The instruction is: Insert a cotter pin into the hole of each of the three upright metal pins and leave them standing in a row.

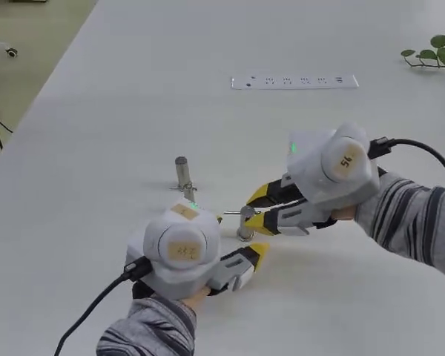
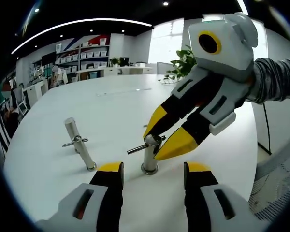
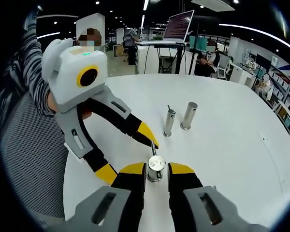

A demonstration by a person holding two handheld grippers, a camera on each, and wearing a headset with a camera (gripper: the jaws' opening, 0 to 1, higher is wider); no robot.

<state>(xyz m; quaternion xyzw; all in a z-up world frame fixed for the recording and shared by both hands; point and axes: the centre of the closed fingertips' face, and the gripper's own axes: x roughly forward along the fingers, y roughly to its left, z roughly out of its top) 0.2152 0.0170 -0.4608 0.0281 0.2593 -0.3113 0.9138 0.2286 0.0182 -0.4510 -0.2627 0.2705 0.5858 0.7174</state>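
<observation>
The right gripper has its claw drawn narrow around the head of the nearest metal pin, which stands upright on the white workbench. In the right gripper view the pin's round top sits between the two yellow tips, and they meet it on either side. A thin cotter pin passes through the hole near the top of this pin, and its free end sticks out level on the side away from the right gripper. The left gripper is held low and just in front of the same pin with its claw wide. Its yellow-tipped jaws stand apart to either side of the pin's base and touch nothing (the pin stands a little ahead of them, not between them). Further off to the left in the left gripper view, the second metal pin stands upright with a second cotter pin across it. The far metal pin stands upright just behind it, the two close together and well apart from the one being worked on. In the head view a white power strip lies farther back on the bench, and a leafy plant is at its far right corner. Striped sleeves cover both of the person's forearms.
</observation>
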